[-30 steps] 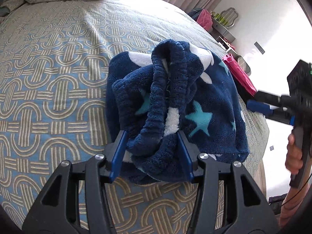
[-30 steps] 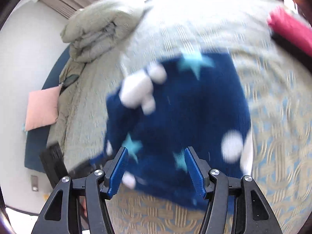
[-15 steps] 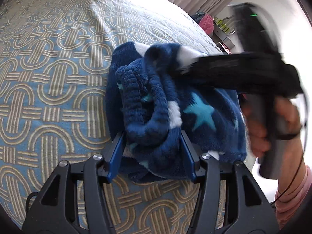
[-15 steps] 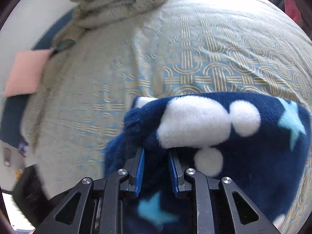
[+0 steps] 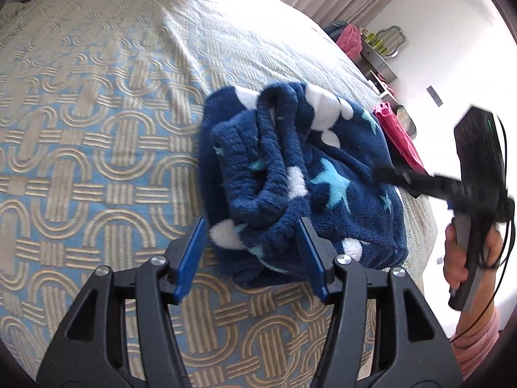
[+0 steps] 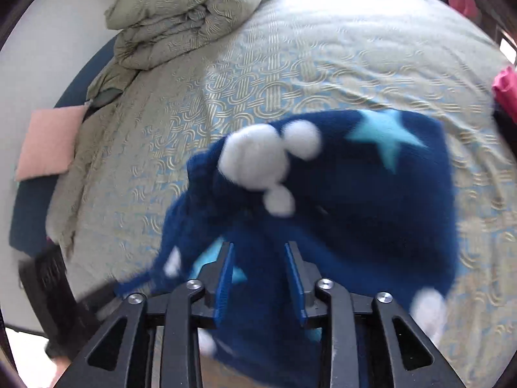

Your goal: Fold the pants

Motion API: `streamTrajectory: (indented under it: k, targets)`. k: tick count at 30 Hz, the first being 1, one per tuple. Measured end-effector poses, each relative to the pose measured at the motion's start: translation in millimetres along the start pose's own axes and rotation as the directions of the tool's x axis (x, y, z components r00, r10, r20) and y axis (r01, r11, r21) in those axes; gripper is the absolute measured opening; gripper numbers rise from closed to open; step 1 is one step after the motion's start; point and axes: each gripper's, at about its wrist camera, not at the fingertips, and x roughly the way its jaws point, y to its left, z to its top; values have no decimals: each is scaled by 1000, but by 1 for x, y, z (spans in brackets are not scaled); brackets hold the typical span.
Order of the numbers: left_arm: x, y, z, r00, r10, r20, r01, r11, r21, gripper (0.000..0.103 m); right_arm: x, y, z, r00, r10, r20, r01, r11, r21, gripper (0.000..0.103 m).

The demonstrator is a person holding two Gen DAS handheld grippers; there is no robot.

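Observation:
The dark blue fleece pants (image 5: 310, 181) with white clouds and teal stars lie folded in a thick bundle on the bed. My left gripper (image 5: 250, 255) is open, its blue fingers on either side of the bundle's near edge. In the right wrist view the pants (image 6: 355, 200) fill the middle, blurred. My right gripper (image 6: 260, 278) is open, just over the fleece. The right gripper also shows in the left wrist view (image 5: 384, 173), its tips at the bundle's right side.
The bed cover (image 5: 97, 148) has a blue and beige ring pattern. A folded quilt (image 6: 181, 16) and a pink pillow (image 6: 45, 142) lie at the bed's head. A pink item (image 5: 400, 139) lies right of the pants. A shelf (image 5: 378, 58) stands by the wall.
My right gripper let go of the pants' far fold, opened and drew back to the bundle's right side. My left gripper pulled back slightly and widened.

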Motion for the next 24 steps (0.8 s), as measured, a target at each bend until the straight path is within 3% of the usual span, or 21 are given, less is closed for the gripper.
streamTrajectory:
  k: [2, 3, 4, 5, 7, 9, 12, 16, 19, 21, 24]
  targets:
    - [-8, 10, 2, 999, 31, 15, -30, 999, -27, 69, -15, -19, -26, 1000, -18, 25, 18, 1000, -2, 55]
    - [-9, 18, 1, 999, 44, 19, -43, 998, -48, 80, -21, -30, -39, 999, -33, 32, 33, 999, 4, 55]
    - [-11, 26, 4, 999, 50, 18, -48, 996, -80, 82, -28, -43, -52, 998, -39, 42, 38, 999, 16, 55]
    - [-9, 28, 5, 999, 41, 7, -41, 995, -96, 82, -36, -52, -61, 998, -10, 56, 8, 1000, 30, 55]
    - [-1, 35, 9, 999, -8, -31, 4, 992, -127, 82, -53, -75, -77, 988, 124, 96, -132, 988, 82, 62]
    - [9, 36, 12, 995, -56, -88, 42, 987, -154, 83, -61, -97, -84, 977, 173, 128, -192, 969, 158, 81]
    - [21, 19, 15, 991, -31, -130, 14, 991, -130, 83, -65, -123, -87, 981, 128, 147, -160, 960, 231, 82]
    - [32, 6, 12, 992, 13, -128, -24, 996, -87, 101, -54, -136, -87, 994, 79, 81, -98, 959, 267, 82]
    - [48, 13, 10, 985, -36, -170, 13, 991, -135, 102, -38, -129, -88, 998, 51, 33, -58, 968, 246, 82]
    - [58, 21, 7, 979, -96, -182, 57, 976, -209, 103, -23, -130, -88, 997, 75, 5, -74, 966, 248, 82]
    - [60, 17, 6, 982, -81, -171, 50, 982, -180, 103, -6, -135, -92, 993, 113, -18, -102, 948, 301, 86]
